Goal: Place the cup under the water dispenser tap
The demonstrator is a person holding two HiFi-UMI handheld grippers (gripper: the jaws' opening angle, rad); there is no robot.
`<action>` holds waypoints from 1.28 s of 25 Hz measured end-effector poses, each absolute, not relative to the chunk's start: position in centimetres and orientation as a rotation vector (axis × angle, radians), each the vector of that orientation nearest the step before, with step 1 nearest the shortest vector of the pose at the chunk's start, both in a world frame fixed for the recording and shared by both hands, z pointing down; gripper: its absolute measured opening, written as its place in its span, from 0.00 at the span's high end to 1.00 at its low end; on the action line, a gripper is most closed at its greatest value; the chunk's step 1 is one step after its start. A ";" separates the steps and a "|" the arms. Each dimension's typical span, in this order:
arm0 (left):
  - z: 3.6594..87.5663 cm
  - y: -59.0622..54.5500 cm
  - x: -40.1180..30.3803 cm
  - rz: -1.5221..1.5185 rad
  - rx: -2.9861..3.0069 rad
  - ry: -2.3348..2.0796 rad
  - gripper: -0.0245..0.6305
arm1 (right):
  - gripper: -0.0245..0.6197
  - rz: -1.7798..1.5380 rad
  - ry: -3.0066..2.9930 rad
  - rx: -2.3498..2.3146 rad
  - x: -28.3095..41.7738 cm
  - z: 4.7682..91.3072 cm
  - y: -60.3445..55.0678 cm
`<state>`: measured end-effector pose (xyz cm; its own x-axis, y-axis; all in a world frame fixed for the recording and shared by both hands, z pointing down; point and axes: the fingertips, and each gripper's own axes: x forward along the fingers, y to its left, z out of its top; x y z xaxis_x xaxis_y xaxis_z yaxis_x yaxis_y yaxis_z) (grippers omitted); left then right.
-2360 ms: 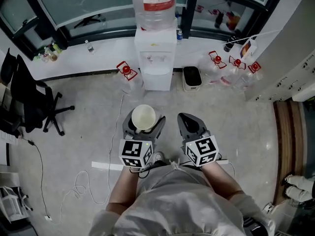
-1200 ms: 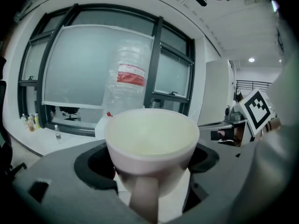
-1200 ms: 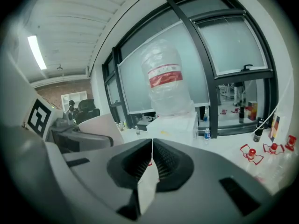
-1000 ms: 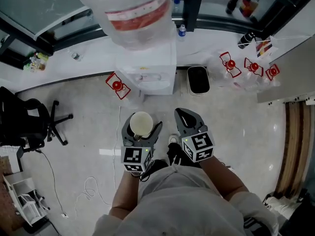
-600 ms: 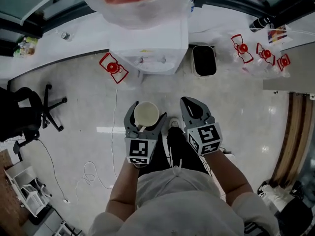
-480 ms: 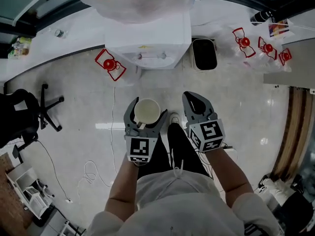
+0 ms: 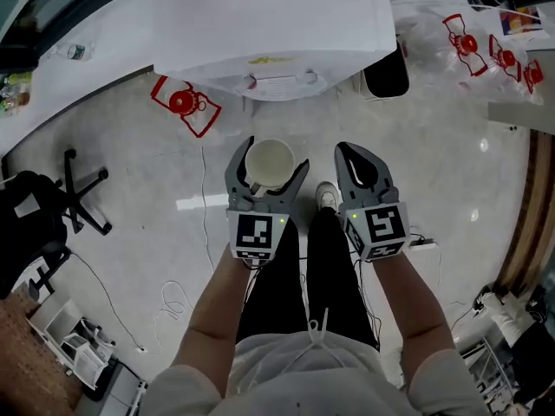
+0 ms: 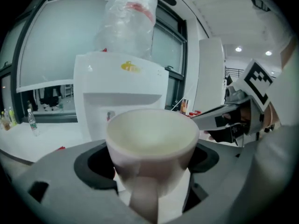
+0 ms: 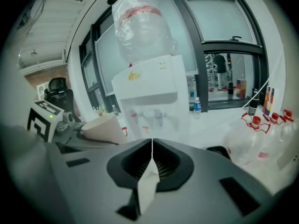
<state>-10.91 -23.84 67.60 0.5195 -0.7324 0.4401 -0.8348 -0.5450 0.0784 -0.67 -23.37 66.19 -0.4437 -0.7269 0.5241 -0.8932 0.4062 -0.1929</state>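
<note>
At the left of the head view, an office chair [image 7: 48, 211] and a red-handled empty bottle [image 7: 184, 104] stand on the floor, both well apart from my work. Moving to the centre, the left hand-held gripper [image 7: 269, 168] holds the cup [image 8: 152, 139]. Its jaws press on the two sides of the pale cup, which is upright with the mouth open upward and looks empty. Compared with about two seconds ago, the water dispenser [image 7: 273, 42] has become much larger and has moved to the top edge of the frame, so I judge that the person has walked close to it. The cup has stayed in the same grasp during this walk. Now the taps [image 7: 277, 81] are just above the cup in the picture, but the cup is not yet under them and there is still floor between. This means the approach is almost finished, and what remains is to reach forward and set the cup below one tap. To the right, the right hand-held gripper [image 7: 361, 159] is empty, its jaws closed together, carried beside the left one. Further right lie more bottles [image 7: 490, 46].
</note>
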 end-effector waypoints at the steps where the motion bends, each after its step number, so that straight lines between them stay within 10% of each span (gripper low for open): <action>1: 68.7 -24.6 -11.1 0.500 2.462 -1.319 0.28 | 0.92 0.627 -2.317 1.393 -1.0 67.1 -23.6; 32: 84.2 -37.8 -5.4 0.519 2.482 -1.489 0.28 | 0.92 0.432 -2.190 1.443 4.5 77.8 -28.5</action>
